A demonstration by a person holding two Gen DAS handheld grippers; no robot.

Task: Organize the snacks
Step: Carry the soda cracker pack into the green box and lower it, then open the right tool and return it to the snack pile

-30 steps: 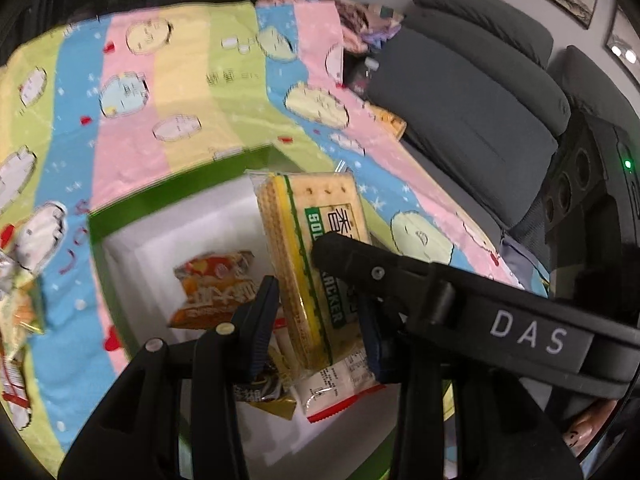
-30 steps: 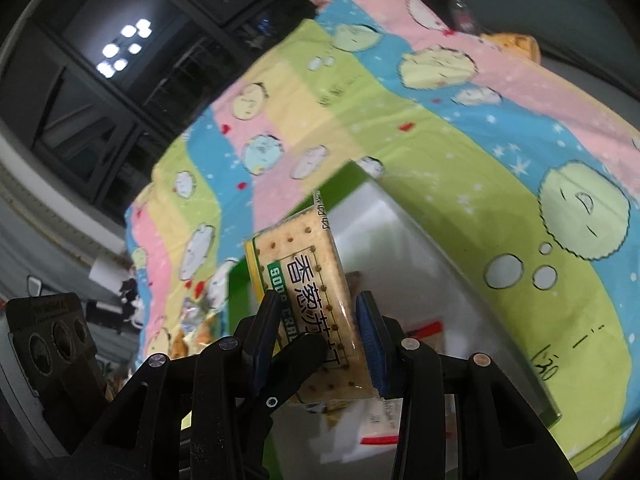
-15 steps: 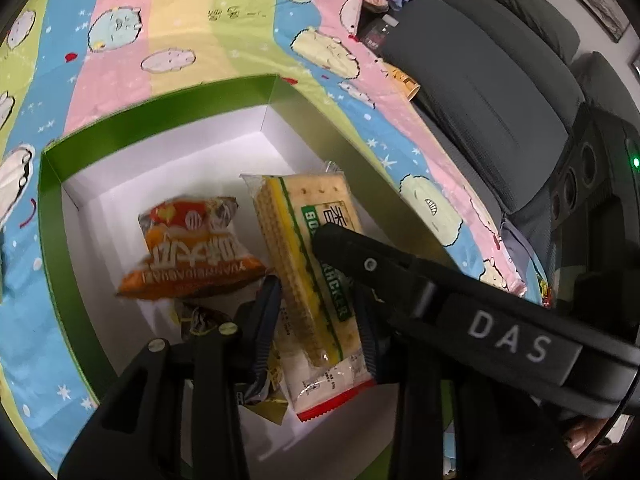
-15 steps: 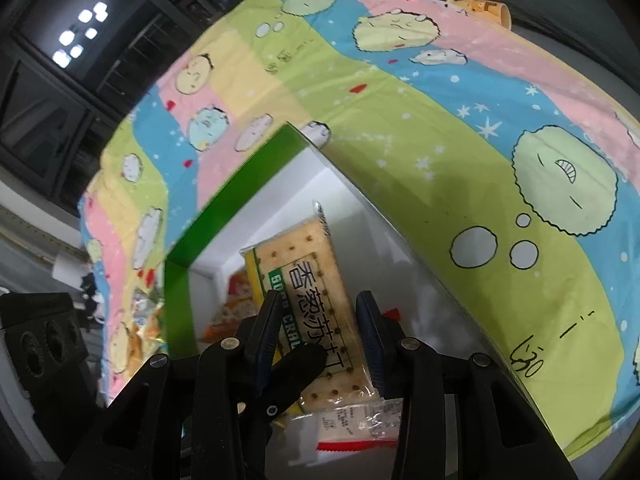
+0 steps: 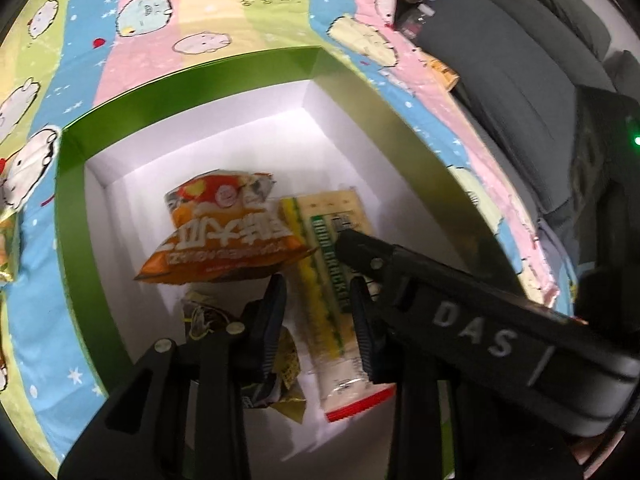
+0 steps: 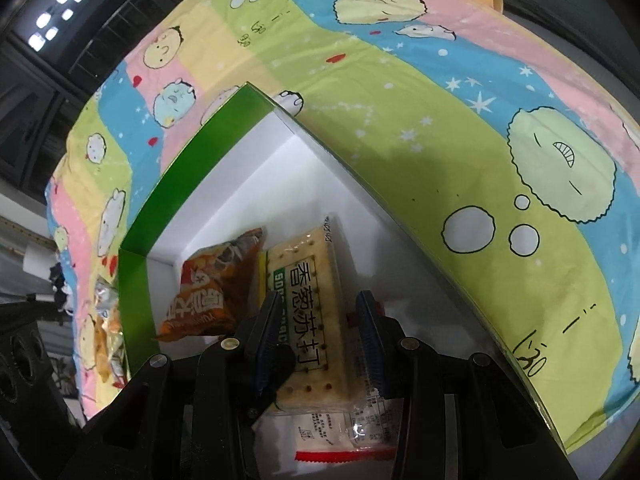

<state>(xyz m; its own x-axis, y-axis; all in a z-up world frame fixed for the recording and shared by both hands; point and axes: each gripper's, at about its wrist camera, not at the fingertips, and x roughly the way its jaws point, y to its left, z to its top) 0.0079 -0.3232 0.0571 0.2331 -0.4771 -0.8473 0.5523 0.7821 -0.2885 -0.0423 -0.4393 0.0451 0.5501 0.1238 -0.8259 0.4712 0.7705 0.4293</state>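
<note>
A clear-wrapped soda cracker packet with a green label and red end seal hangs low inside a green box with white walls. My left gripper is closing on the packet's narrow sides, and its pads press on them. My right gripper is shut on the same cracker packet across its broad faces. In the left wrist view it reaches in from the right as a black arm. An orange snack bag lies in the box to the left of the packet, touching it.
Small dark and gold wrappers lie on the box floor under the left fingers. The box stands on a striped cartoon cloth. More snack packets lie on the cloth left of the box. A grey sofa stands at the right.
Both grippers have sunk with the cracker packet from above the box rim down into the box, beside the orange bag. The views tilted further downward.
</note>
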